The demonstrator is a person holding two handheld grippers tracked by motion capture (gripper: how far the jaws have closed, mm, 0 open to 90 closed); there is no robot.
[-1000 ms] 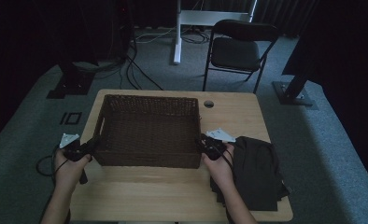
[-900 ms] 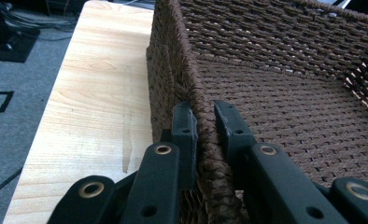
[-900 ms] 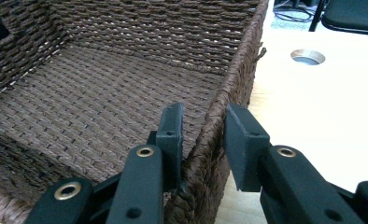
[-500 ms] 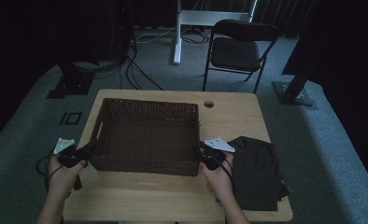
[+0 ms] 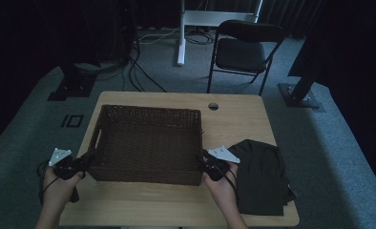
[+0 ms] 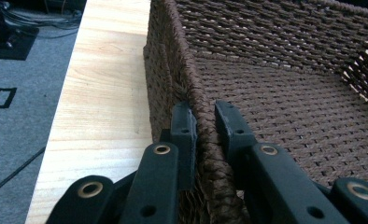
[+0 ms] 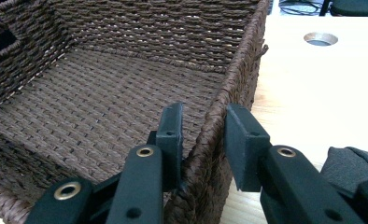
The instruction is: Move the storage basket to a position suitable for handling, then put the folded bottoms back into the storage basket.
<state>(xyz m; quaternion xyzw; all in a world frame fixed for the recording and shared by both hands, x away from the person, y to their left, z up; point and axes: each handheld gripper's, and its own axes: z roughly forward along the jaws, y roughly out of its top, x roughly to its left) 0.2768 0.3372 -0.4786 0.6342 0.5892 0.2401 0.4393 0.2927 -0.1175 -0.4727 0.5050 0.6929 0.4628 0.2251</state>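
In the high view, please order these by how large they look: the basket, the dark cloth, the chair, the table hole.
1. basket
2. dark cloth and chair: similar; the chair stands farther away, so unsure
3. table hole

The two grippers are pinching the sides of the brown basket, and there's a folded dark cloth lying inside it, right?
Not quite. The dark cloth lies on the table to the right of the basket, not inside it; the high view shows the basket holding nothing. The rest is right: the left gripper and the right gripper each pinch a side wall.
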